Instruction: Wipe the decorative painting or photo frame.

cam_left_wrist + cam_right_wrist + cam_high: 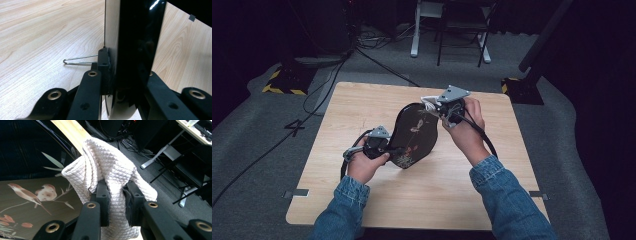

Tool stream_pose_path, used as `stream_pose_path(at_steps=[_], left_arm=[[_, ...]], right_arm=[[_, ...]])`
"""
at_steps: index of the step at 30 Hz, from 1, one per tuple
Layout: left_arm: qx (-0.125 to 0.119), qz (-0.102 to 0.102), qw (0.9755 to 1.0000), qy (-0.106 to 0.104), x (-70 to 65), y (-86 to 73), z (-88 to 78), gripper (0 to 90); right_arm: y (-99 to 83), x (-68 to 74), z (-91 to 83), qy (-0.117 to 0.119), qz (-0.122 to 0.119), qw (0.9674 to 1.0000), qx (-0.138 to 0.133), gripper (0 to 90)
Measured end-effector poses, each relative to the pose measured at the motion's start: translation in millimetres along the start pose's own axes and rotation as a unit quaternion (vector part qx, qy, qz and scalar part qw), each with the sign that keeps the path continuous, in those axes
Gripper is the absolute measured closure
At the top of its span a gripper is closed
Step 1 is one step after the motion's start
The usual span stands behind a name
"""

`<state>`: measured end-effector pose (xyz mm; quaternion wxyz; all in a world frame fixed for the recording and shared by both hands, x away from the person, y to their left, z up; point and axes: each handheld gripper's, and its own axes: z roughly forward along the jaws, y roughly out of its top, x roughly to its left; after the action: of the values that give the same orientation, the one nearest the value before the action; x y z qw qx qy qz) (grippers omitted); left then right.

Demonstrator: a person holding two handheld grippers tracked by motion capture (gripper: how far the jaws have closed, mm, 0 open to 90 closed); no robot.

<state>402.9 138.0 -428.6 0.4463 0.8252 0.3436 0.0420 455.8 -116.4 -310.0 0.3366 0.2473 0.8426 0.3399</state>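
A black lacquered tray [414, 132] painted with birds and branches stands tilted on its edge on the wooden table [362, 100]. My left gripper [394, 150] is shut on its lower rim. In the left gripper view the glossy tray edge [135, 50] runs up between the jaws of my left gripper [126, 72]. My right gripper [434, 107] is shut on a white quilted cloth [428, 104] at the tray's upper edge. In the right gripper view the bunched cloth [110, 167] sits between the jaws of my right gripper [116, 195], against the painted tray face [30, 200].
A thin bent metal wire [80, 60] lies on the table beside the tray. Beyond the table's far edge are a chair and desk legs [452, 35], floor cables [377, 60] and two black stand bases [287, 77].
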Motion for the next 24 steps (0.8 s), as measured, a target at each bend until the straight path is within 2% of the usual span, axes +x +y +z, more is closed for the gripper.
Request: stream_pose_path(at_steps=[24], left_arm=[[0.000, 0.002, 1.0000, -0.004, 1.0, 0.0, -0.2, 80.0]], right_arm=[[-21.0, -10.7, 7.9, -0.001, 0.025, 0.9993, 0.028, 76.2]])
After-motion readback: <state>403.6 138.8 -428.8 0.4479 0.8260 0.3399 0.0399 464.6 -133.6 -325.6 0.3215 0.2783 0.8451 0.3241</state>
